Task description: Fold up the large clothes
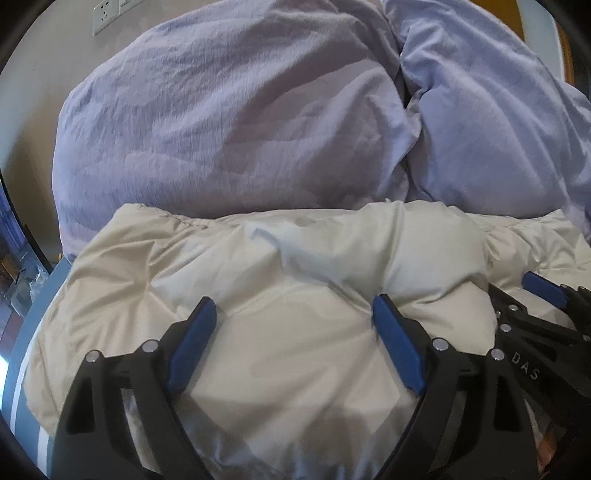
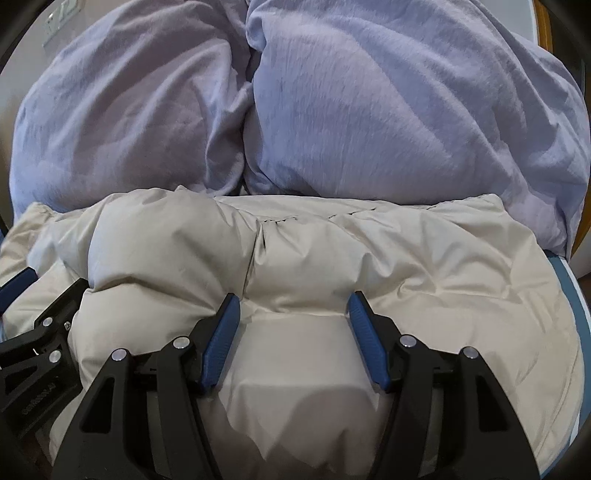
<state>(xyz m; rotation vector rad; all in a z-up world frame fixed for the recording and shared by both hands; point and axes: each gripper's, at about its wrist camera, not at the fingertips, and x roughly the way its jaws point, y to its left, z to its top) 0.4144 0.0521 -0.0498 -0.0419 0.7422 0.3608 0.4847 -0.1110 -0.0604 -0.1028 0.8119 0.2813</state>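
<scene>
1. I am holding my left hand-held gripper over the cream padded puffer jacket, its blue-padded jaws standing wide apart with fabric bulging between them; I cannot tell whether the pads are pinching it.
2. I am holding my right hand-held gripper just beside it, jaws about half spread, the jacket's puffy fabric lying between the blue pads; a grip is not clear.
3. The jacket is lying across the bed on a blue sheet, its far edge touching two lilac crumpled pillows.
4. A white wall socket is showing behind the pillows.
</scene>
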